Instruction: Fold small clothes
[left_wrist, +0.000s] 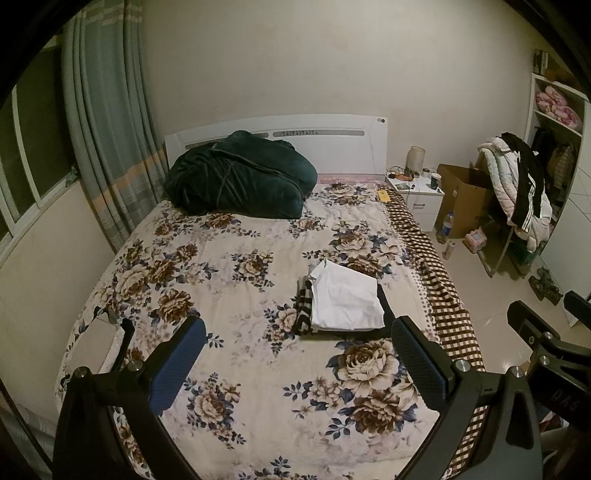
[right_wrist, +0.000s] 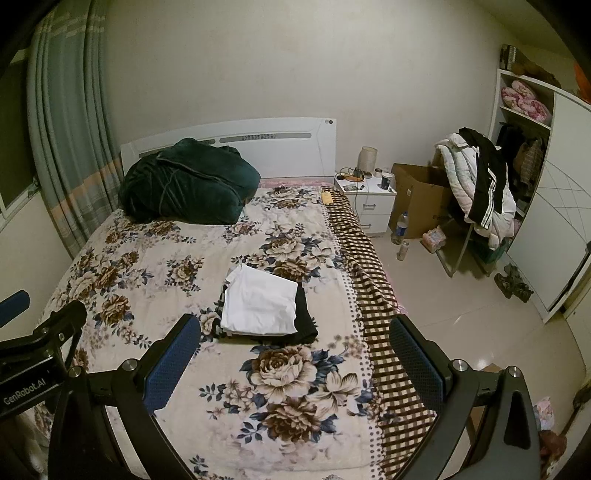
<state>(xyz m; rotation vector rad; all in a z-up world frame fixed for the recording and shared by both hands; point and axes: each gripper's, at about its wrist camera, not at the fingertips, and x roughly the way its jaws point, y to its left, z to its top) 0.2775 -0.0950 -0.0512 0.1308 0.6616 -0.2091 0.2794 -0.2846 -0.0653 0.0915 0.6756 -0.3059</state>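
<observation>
Both grippers are held up over the foot of the bed (left_wrist: 229, 258), well clear of the cloth. Left gripper (left_wrist: 299, 354): jaws spread wide, nothing between them. Right gripper (right_wrist: 295, 350): the same, wide apart and empty.

The small clothes sit as a stack on the floral quilt, toward the bed's right side, short of the checked blanket (right_wrist: 354, 258) that hangs over that edge. White garment (right_wrist: 260, 306) on top, folded to a rough rectangle; a black garment (right_wrist: 306, 314) shows under its right edge, and a black-and-white patterned piece (left_wrist: 303, 310) sticks out on the left. No unfolded garment is visible on the quilt (the coats on the chair (right_wrist: 476, 184) look too big to count).

Judgement: folding looks done or nearly so; the step in hand is probably tidying the pile or fetching another piece.

To do it well:
- come down low and level, one gripper per side of the stack;
- pinch only the top layer's edge, since soft quilt underneath will bunch if grabbed too;
- square the white piece over the black one, pressing rather than dragging, as thin cotton slides.

Dark green duvet (left_wrist: 240, 177) at the headboard is well away.
</observation>
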